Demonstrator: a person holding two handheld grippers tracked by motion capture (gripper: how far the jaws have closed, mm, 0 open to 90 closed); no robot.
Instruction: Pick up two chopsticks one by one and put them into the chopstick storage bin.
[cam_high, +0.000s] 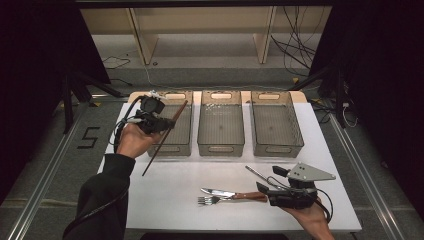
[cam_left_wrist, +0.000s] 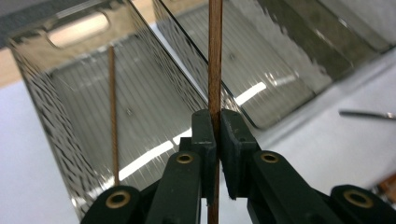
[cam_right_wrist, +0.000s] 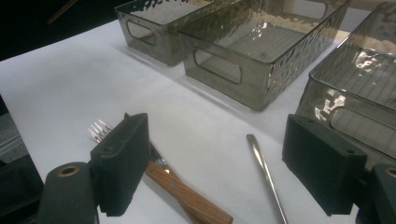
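Item: chopstick (cam_high: 165, 137), clamped mid-length in the left gripper (cam_left_wrist: 217, 140), fingers (cam_left_wrist: 204, 135) fully closed on it; long axis slanted, upper end over the left bin (cam_high: 181, 131). Right gripper (cam_right_wrist: 219, 163): fingers wide apart, empty, above fork (cam_high: 210, 200) on tabletop (cam_high: 170, 190).

Three bins stand side by side along the far edge of the tabletop (cam_high: 165, 195). The left bin (cam_high: 182, 135) is near the far left corner, the middle bin (cam_high: 220, 131) is next to it, and the right bin (cam_high: 276, 131) is near the far right corner. One chopstick (cam_left_wrist: 112, 116) lies in the left bin. Another chopstick (cam_high: 165, 138) is up in the air, above the left bin's near left corner. A fork (cam_high: 212, 200) and a knife (cam_high: 220, 192) lie together near the near edge, before the middle bin. A thin metal handle (cam_high: 257, 174) lies just to their right, before the right bin.
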